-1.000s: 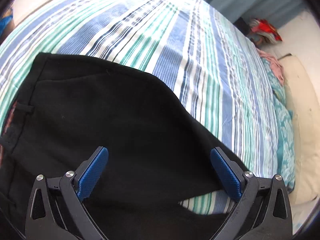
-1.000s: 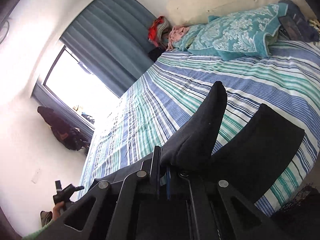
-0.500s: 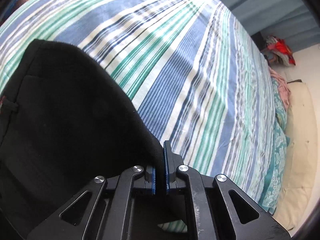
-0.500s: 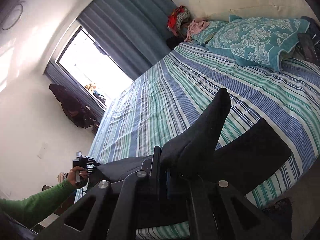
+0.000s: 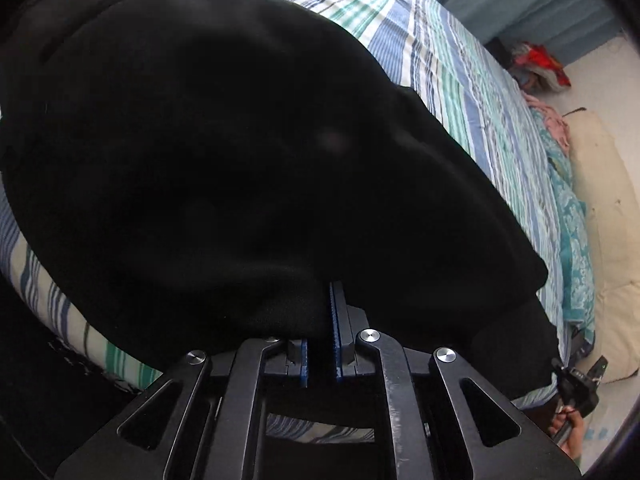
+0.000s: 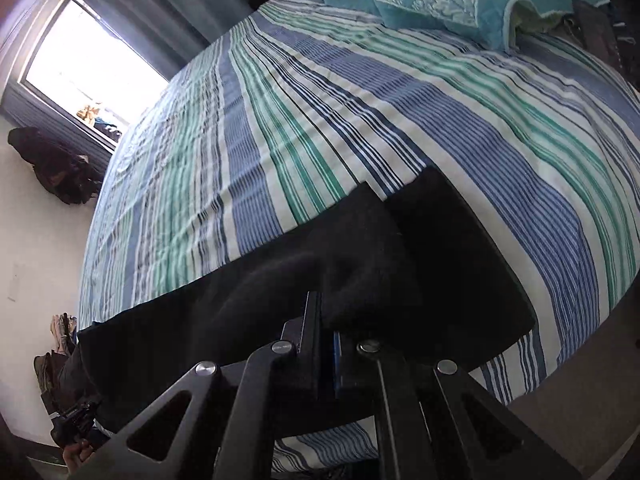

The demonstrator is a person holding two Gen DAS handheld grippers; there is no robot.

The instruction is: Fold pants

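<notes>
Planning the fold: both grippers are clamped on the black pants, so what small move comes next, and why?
Probably carry both pinched edges across the striped bedsheet. The left gripper and right gripper are shut on the black pants, whose lifted layer isn't yet laid flat.

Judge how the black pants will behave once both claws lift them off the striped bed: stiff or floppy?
Probably floppy: the black pants bunch and drape softly from the left claw. The leg at the right claw bends over itself, so it will likely sag. They seem unlikely to slip from the closed pads.
</notes>
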